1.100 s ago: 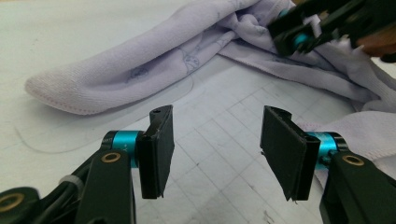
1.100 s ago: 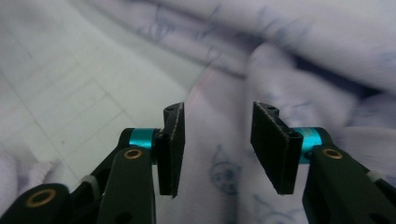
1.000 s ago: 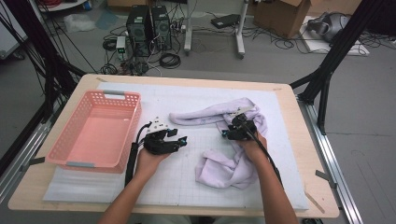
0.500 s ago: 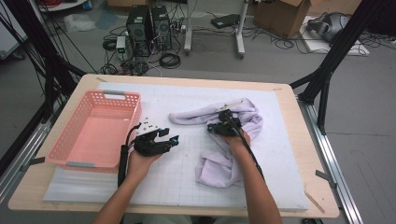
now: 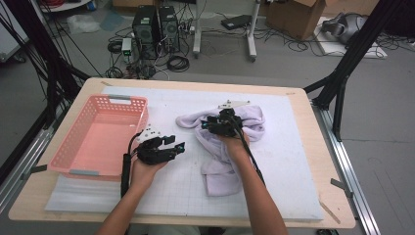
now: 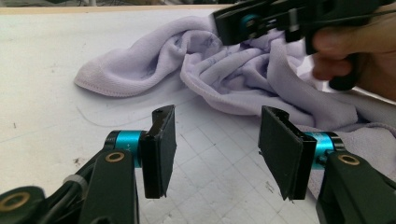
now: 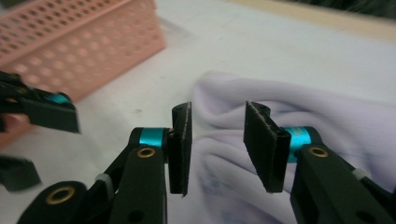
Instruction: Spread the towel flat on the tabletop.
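A crumpled lilac towel (image 5: 221, 161) lies on the white mat, right of the middle. My right gripper (image 5: 207, 125) hovers over its upper left folds and points left. Its jaws have just been opening and now stand apart, with the towel (image 7: 299, 112) below and behind the gap (image 7: 215, 145) and nothing pinched. My left gripper (image 5: 177, 146) is held low over the bare mat between the basket and the towel. It is open with nothing between its pads (image 6: 215, 154) and faces the towel (image 6: 219, 70) and the right gripper (image 6: 245, 22).
A pink plastic basket (image 5: 123, 101) stands at the mat's left, close beside the left hand, and its perforated wall (image 7: 93, 42) is in the right gripper view. The white mat (image 5: 293, 161) has bare room right of the towel. Cables, computer cases and boxes lie on the floor beyond the table.
The right gripper has moved left and a little up over the towel, and the towel's upper folds are bunched further left. The left gripper has barely shifted.
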